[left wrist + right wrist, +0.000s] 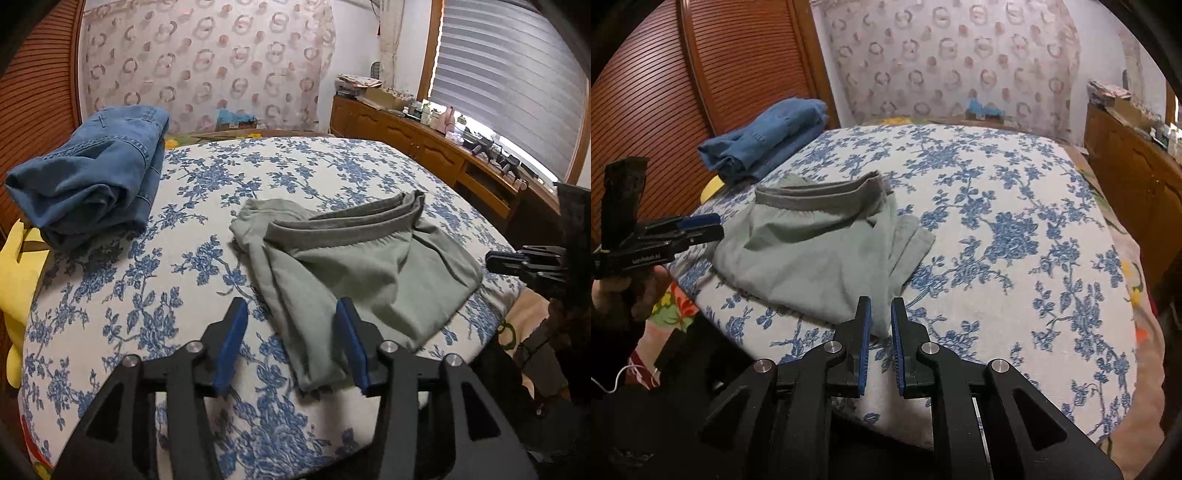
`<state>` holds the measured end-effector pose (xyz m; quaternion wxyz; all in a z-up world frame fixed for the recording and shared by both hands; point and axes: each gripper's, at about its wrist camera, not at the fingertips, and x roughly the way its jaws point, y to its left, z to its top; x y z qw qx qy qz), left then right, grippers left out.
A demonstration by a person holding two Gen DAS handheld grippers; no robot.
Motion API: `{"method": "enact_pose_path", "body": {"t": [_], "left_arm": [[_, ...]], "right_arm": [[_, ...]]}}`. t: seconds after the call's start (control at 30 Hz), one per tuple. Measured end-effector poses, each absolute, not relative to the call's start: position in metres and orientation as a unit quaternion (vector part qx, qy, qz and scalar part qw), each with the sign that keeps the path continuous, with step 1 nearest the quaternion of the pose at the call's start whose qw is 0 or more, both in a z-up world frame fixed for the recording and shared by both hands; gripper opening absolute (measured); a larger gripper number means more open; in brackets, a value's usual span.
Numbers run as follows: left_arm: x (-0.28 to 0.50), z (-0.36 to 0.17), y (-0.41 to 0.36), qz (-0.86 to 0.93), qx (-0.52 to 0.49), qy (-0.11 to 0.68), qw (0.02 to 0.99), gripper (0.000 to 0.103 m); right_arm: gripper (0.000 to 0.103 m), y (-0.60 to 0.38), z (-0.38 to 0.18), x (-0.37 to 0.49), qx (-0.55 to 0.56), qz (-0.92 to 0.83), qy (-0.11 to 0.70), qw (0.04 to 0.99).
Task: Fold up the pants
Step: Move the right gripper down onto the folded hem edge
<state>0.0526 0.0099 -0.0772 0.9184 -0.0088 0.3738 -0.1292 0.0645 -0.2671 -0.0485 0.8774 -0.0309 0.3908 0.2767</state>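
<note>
Grey-green pants point(354, 273) lie folded in a loose pile on the flowered bed cover point(280, 173), waistband up and away from me. They also show in the right wrist view point(816, 254). My left gripper point(291, 314) is open and empty, just above the pants' near corner. It also shows at the left of the right wrist view point(714, 226). My right gripper point(881, 308) is open by a narrow gap and empty, at the pants' near edge. It also shows at the right of the left wrist view point(495, 258).
Folded blue jeans point(92, 177) lie at the bed's far left, also in the right wrist view point(768, 140). A yellow cloth point(18, 280) hangs at the left edge. A wooden dresser point(424, 144) with clutter stands to the right under a window.
</note>
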Motion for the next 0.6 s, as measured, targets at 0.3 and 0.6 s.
{"method": "enact_pose_path", "body": {"t": [0.3,0.6], "left_arm": [[0.084,-0.082,0.001,-0.128,0.015,0.397,0.909,0.055],[0.113,-0.08,0.005,-0.127,0.01,0.409,0.904,0.055]], "right_arm": [[0.022,-0.248,-0.043,0.089,-0.049,0.276,0.381,0.881],[0.028,-0.219,-0.04,0.131,-0.08,0.28,0.382,0.877]]}}
